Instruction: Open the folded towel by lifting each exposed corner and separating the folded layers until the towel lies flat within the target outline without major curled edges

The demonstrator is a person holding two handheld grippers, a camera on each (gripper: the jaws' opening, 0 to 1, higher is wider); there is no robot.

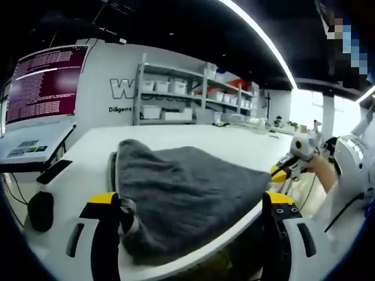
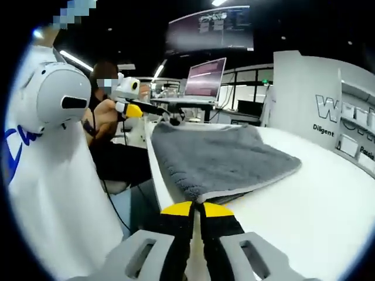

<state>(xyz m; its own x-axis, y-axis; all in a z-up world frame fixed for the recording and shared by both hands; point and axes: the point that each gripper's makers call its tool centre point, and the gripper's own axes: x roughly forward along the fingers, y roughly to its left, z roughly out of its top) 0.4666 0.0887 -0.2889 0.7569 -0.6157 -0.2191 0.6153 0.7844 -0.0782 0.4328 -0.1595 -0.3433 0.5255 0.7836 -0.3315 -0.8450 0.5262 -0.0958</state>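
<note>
The towel (image 1: 187, 193) lies on the table (image 1: 176, 137), its near edge overhanging. The right gripper (image 2: 197, 207) pinches one corner, jaws pressed together; the left gripper (image 1: 193, 205) stands spread, the left jaw catching the cloth. An uneven pull could drag the towel off.

Your item: one grey terry towel (image 1: 187, 193), folded in layers, lying on the white table with its near edge at the table's rim. You have one corner (image 2: 196, 198) lifted at the right, another bunched at the left.
</note>
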